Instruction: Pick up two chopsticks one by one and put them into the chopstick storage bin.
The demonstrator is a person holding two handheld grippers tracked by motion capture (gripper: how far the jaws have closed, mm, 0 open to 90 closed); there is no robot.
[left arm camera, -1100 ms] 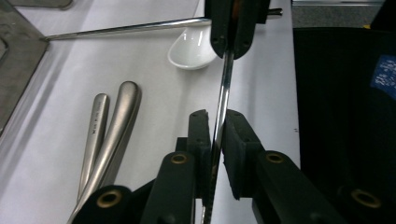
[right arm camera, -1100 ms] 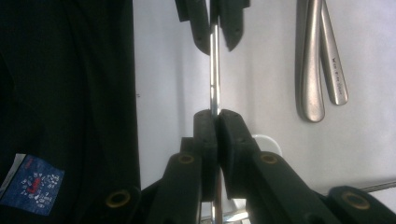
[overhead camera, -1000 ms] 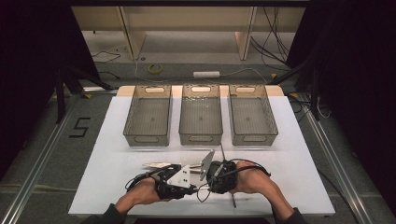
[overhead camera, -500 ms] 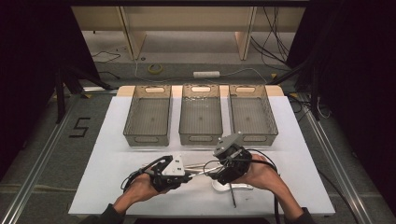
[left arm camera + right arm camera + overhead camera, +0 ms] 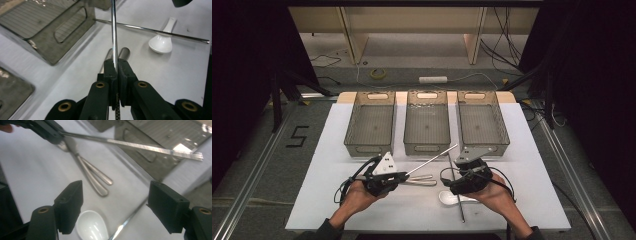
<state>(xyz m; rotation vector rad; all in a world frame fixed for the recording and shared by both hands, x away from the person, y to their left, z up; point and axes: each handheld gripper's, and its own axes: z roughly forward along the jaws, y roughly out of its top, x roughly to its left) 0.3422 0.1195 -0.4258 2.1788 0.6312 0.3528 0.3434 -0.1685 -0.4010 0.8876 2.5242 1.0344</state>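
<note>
My left gripper (image 5: 403, 176) (image 5: 116, 67) is shut on one end of a thin metal chopstick (image 5: 432, 160) (image 5: 114, 35) (image 5: 150, 147), which slants up over the table toward the middle basket. My right gripper (image 5: 460, 176) (image 5: 117, 200) hovers just to its right; its jaws have just been opening and stand wide apart with nothing between them. Below it lie a white ceramic spoon (image 5: 448, 197) (image 5: 161, 43) (image 5: 91, 227) and a second chopstick (image 5: 458, 195) (image 5: 150, 30) (image 5: 128, 221). Two metal utensils (image 5: 419, 179) (image 5: 93, 178) (image 5: 123, 52) lie side by side under the held chopstick.
Three grey mesh baskets stand in a row at the back of the white table (image 5: 337, 200): left (image 5: 371, 145), middle (image 5: 427, 147), right (image 5: 482, 145). Each basket looks empty. Dark curtains flank the table; cables and a tape roll lie on the floor beyond.
The two hands have drawn apart, the left going left with the chopstick and the right going right. The right jaws went from nearly closed to wide.
</note>
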